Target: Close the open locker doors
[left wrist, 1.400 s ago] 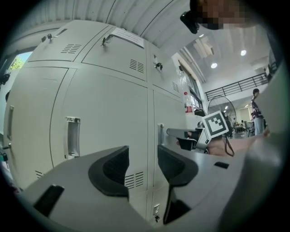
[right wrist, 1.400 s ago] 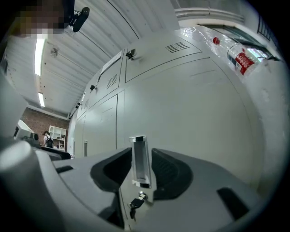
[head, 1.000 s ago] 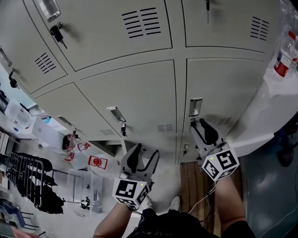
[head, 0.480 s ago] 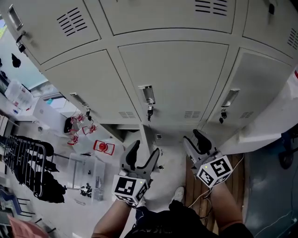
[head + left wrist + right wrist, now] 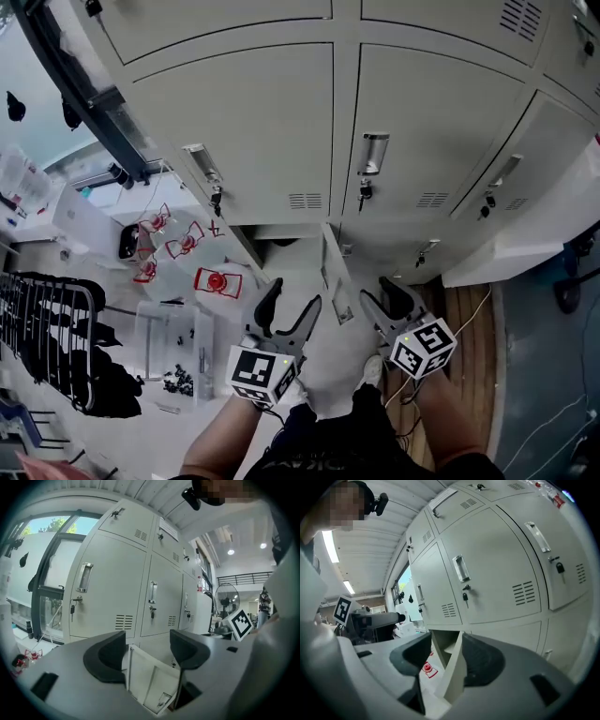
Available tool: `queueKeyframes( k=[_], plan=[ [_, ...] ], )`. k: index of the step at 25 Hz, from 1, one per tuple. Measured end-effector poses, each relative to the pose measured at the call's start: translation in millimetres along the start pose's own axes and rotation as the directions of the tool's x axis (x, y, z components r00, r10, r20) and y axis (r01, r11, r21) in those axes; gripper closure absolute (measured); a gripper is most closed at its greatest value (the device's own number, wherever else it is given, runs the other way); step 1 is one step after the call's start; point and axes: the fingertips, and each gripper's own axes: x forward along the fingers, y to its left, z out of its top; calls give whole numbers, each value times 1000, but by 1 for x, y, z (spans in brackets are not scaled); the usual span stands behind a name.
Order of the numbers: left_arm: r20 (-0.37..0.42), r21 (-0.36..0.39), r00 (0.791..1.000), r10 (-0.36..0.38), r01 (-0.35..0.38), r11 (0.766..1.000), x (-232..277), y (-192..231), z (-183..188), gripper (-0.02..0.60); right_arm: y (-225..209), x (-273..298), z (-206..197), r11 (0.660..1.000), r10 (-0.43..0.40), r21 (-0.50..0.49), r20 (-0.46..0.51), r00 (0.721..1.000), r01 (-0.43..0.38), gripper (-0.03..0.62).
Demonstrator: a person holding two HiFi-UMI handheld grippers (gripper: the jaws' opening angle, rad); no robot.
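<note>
Grey steel locker bank (image 5: 422, 112) fills the view; left gripper (image 5: 289, 305) & right gripper (image 5: 384, 298) have dropped to the ajar bottom-row grey metal door (image 5: 335, 281), jaws just opened wider, nothing gripped, so push-shut prob. next.

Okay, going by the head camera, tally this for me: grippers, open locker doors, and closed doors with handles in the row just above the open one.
Grippers: 2 (left gripper, right gripper)
Open locker door: 1
Closed doors with handles, row above it: 3
Total: 6
</note>
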Motion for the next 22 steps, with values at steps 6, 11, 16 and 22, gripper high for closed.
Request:
queueKeyframes(
  k=[6,11,16,22],
  plan=[
    [-34,11,994,-100,100,995,-22,16,-22,295,18,1,-43,992,-127,16,-35,991,128,404],
    [-63,16,982,-177,179,984,-27,16,-38,295,15,2,-62,972,-233,19,-52,971,234,404],
    [-107,-15,968,-226,226,974,-19,6,-59,295,13,1,-82,963,-265,10,-107,958,268,404],
    [-113,-18,962,-247,247,969,-7,-9,-78,295,7,1,-112,961,-269,13,-158,950,275,404]
  ],
)
